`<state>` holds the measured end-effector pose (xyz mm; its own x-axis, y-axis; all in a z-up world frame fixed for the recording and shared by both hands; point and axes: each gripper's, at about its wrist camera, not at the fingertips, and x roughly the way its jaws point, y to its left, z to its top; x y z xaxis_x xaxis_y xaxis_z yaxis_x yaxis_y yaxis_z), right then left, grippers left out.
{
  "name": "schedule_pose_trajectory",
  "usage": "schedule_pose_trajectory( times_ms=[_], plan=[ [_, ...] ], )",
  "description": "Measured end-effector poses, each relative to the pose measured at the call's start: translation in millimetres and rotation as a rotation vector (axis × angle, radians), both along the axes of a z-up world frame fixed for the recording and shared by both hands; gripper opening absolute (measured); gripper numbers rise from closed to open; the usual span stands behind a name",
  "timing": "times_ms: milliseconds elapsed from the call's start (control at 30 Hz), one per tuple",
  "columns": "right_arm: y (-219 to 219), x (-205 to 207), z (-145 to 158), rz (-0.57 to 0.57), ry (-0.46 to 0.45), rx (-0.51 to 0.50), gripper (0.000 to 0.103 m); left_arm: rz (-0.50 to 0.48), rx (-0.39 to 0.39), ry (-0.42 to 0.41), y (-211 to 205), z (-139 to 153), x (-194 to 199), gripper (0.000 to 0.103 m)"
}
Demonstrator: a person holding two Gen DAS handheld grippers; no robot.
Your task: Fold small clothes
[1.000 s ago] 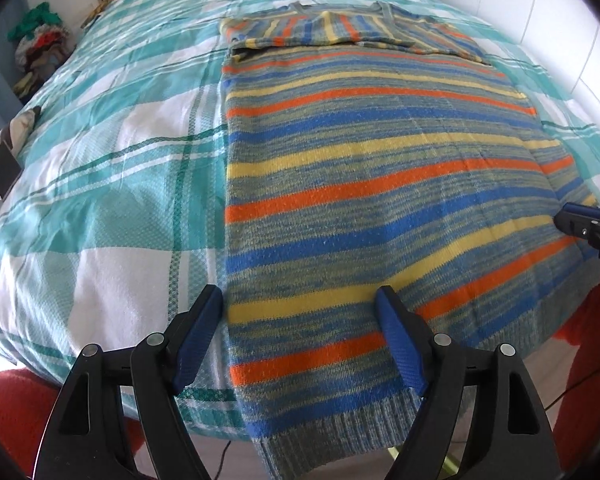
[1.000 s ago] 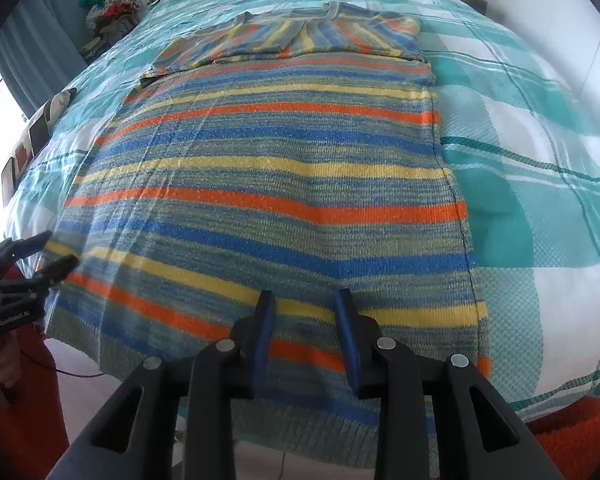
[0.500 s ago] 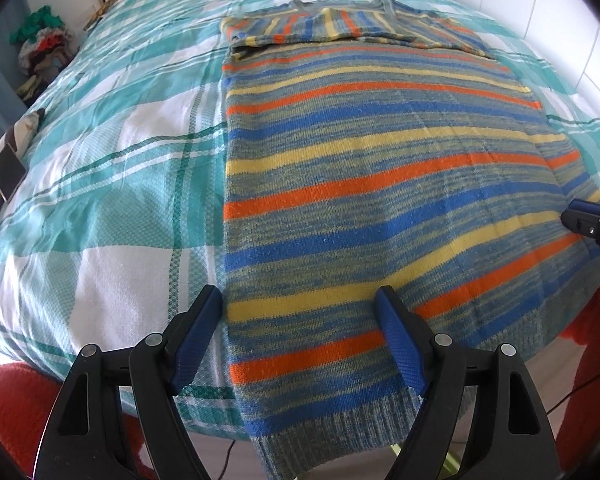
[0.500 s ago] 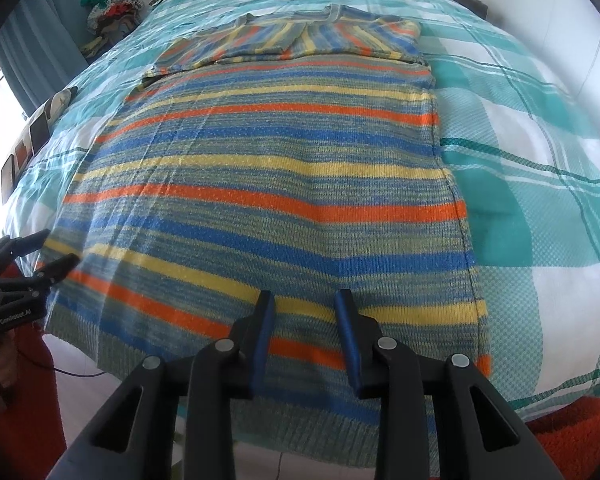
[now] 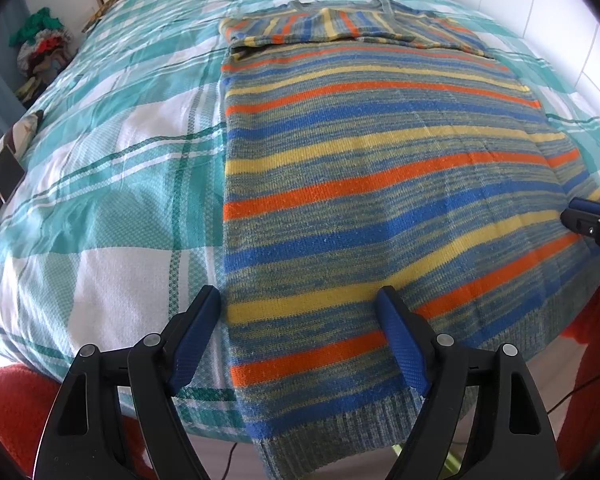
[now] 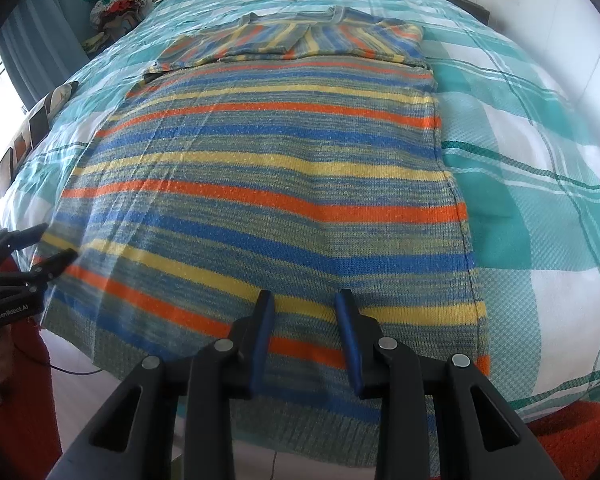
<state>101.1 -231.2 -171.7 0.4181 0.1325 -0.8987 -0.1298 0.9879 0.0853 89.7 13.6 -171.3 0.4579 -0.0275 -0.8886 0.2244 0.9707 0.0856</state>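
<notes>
A striped knit sweater (image 5: 380, 184) in blue, orange, yellow and grey lies flat on the bed, its sleeves folded across the far end and its hem hanging over the near edge. It also shows in the right wrist view (image 6: 268, 184). My left gripper (image 5: 300, 308) is open wide and empty, above the sweater's near left corner. My right gripper (image 6: 306, 304) is open a little and empty, above the hem toward the right side. Each gripper shows at the edge of the other's view: the right one (image 5: 592, 220), the left one (image 6: 40, 248).
The bed has a teal and white checked cover (image 5: 112, 168). A pile of clothes (image 5: 40, 52) sits at the far left. Flat dark items (image 5: 6, 172) lie at the bed's left edge. A white wall (image 6: 580, 40) runs along the right side. Red fabric (image 5: 12, 400) is below the near edge.
Both grippers have drifted slightly forward over the sweater's hem. The sweater has not moved and nothing was gripped.
</notes>
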Motion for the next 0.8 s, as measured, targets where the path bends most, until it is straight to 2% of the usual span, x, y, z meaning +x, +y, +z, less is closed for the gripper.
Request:
schedule_pose_trajectory(
  times_ms=[800],
  plan=[
    [2.5,-1.3,-1.0,0.007,-0.009,-0.02,0.034,-0.004,-0.017,-0.013,1.6,1.0,-1.8,0.084]
  ],
)
